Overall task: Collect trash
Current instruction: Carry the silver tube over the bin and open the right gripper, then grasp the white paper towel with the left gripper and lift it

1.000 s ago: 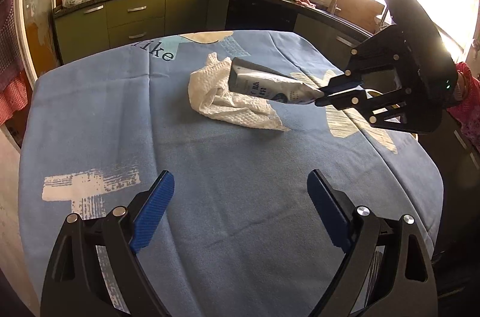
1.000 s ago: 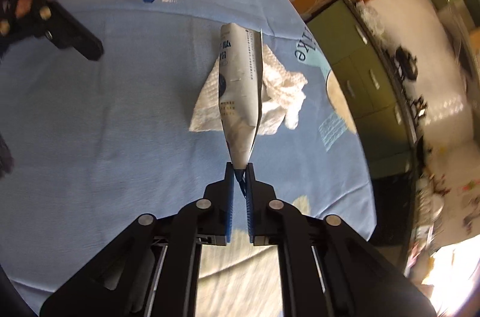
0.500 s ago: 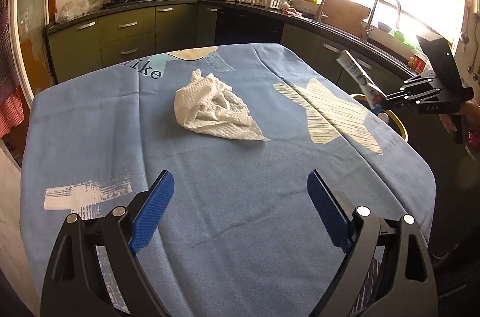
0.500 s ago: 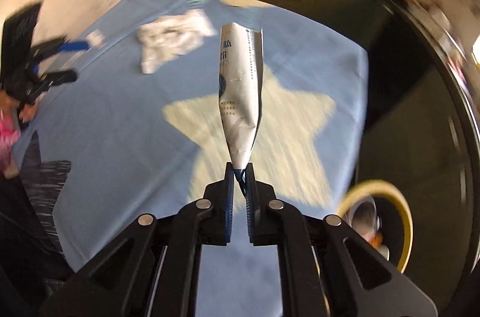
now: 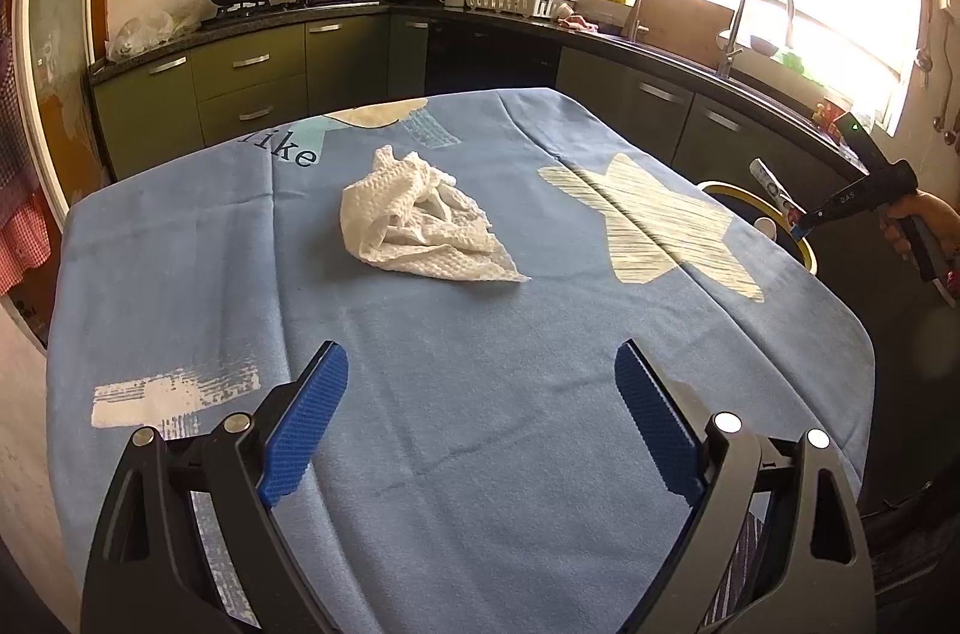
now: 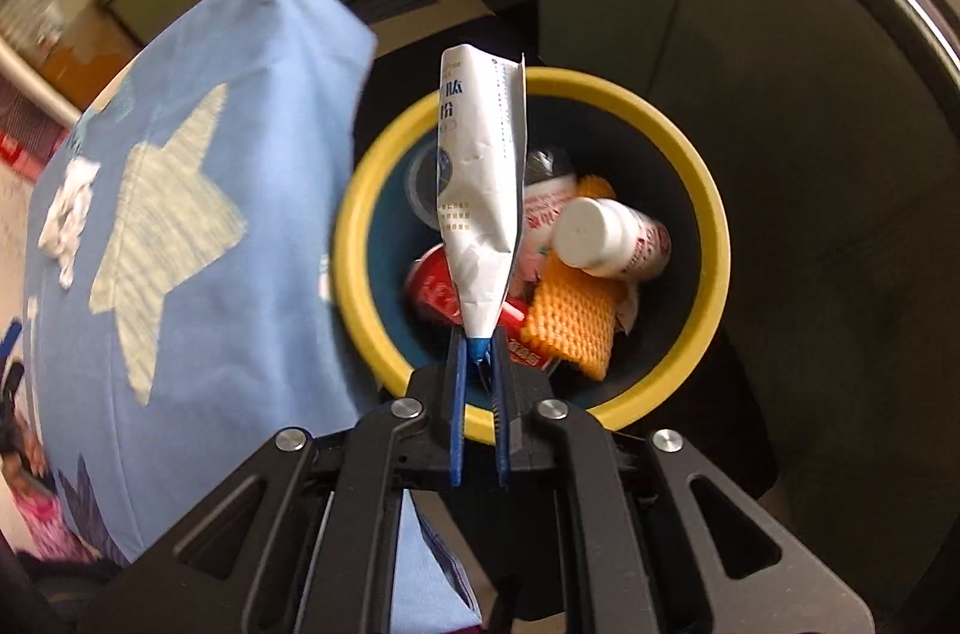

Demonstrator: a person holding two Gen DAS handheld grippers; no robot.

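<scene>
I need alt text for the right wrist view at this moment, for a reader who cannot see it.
The right tool, its jaws starting to open, has a flattened white carton by its bottom tip between the pads, hanging over a yellow-rimmed bin. Inside the bin lie a white bottle, an orange foam net and a red can. A blue tablecloth with a pale star fills the left.

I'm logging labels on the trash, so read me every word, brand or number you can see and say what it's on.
"ike" is on the blue tablecloth, its first letters cut off by a patch.
"D A S", roughly, is on the right claw, too small to be sure.
Chinese characters are on the flattened carton, too partial to read.
Red print is on the white bottle in the bin, blurred.
White script is on the red can, blurred.
</scene>
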